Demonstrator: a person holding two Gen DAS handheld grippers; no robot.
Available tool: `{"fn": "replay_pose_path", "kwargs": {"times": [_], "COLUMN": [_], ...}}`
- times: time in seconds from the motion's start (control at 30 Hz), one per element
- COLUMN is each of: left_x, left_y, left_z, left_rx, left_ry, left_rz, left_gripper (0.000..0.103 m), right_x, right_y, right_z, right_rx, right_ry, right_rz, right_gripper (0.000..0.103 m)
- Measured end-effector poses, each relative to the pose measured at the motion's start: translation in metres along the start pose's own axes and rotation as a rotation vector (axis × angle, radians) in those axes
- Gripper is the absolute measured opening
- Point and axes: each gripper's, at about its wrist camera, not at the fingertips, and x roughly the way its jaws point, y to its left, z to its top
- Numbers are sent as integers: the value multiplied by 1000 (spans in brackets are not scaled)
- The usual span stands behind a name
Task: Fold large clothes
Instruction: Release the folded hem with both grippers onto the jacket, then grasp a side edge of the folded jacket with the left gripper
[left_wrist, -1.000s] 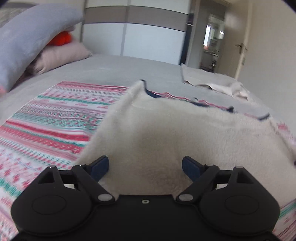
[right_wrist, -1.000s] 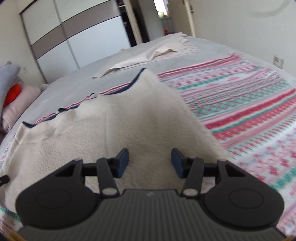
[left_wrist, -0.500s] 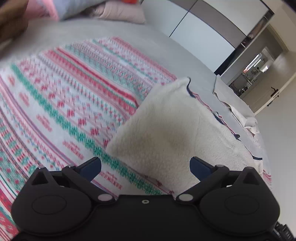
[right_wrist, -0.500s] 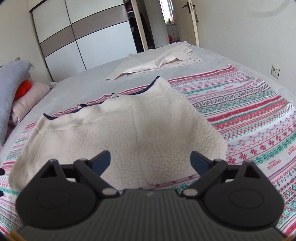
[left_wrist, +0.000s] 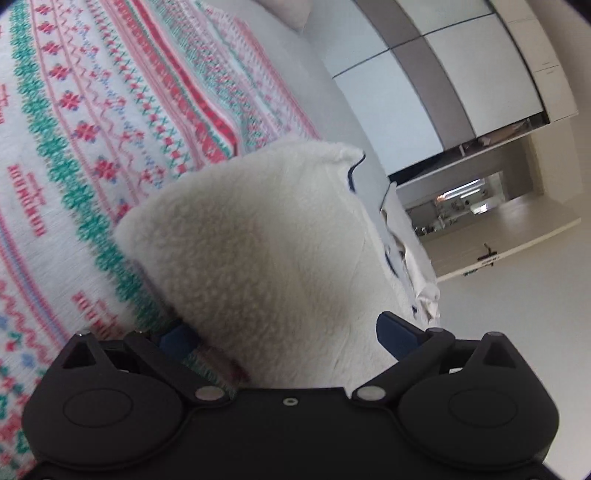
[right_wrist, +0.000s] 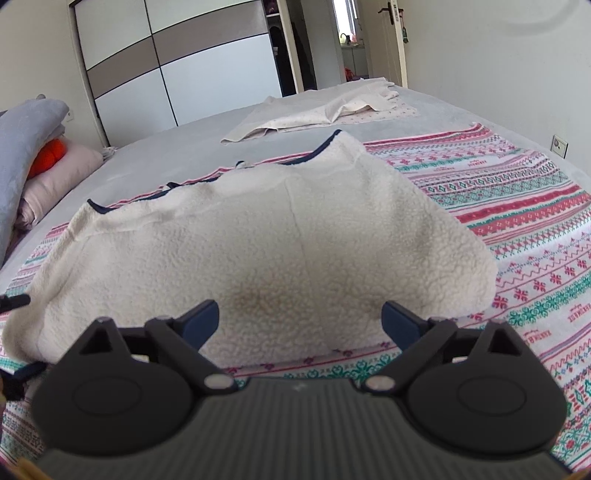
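A large blanket lies on the bed, its red, green and white patterned side up. Its near part is folded over, showing the cream fleece underside with a navy trim edge. In the left wrist view, tilted, the fleece fold fills the middle over the patterned side. My left gripper is open, its jaws astride the fold's near left corner. My right gripper is open and empty, just in front of the fold's near edge.
The grey bed sheet lies beyond the blanket. A beige cloth is spread at the far side. Pillows are stacked at the left. A wardrobe and an open door stand behind.
Both grippers have opened and let go of the fleece fold, which now lies flat. The right one has drawn back. The left has tilted and moved down to the fold's corner.
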Motion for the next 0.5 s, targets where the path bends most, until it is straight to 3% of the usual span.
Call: {"fn": "replay_pose_path", "kwargs": {"times": [0.17,0.23,0.4,0.5], "left_x": [8,11,14,11], "left_y": [-3,-3,-5,-16], "left_z": [-4,-5,-8,-12], "left_rx": [-28,-26,-43,12], "left_ry": [-110,-137,-187,-217], "left_rz": [37,63,92,107], "left_gripper": [85,70,48,37], "right_x": [1,2,7,11], "right_y": [6,11,28,41], "right_z": [0,0,2,3], "right_rx": [23,32,39,36], "right_ry": [-39,-58,-93,-104], "right_rz": [18,25,57,92], "right_gripper": [96,96,96,95]}}
